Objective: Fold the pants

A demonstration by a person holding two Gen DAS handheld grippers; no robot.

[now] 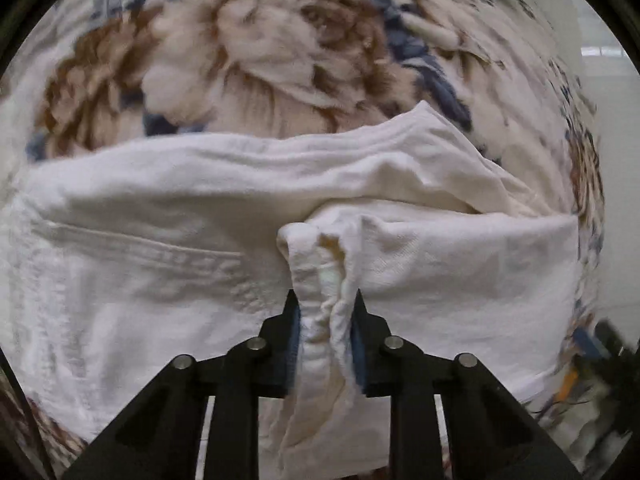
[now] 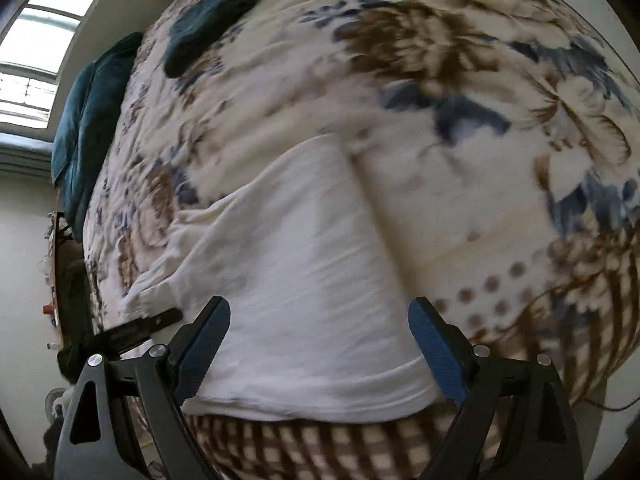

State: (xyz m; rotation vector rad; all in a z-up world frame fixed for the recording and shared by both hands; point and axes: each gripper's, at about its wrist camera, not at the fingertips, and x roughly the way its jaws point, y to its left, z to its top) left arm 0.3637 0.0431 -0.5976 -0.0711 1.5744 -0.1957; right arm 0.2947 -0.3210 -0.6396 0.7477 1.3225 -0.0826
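Your left gripper points down onto the pants and pinches a bunched ridge of white fabric between its blue pads. The ridge rises from the pants' surface just ahead of the fingertips and runs back between the two fingers. To the left of the pinch, a stitched seam crosses the fabric at a slant. Beyond the pinch, an upper layer of the pants lies folded over the lower one, its far edge meeting the blanket.

Your right gripper is spread wide above the pants. Its pads touch no fabric; the cloth passes under the gap. From this side the pants appear as a white folded slab, near edge towards the camera, with a crease along the right side.

The pants lie on the floral blanket in brown and blue. Two dark teal cushions sit at the blanket's far edge, near a window. Both views are blurred.
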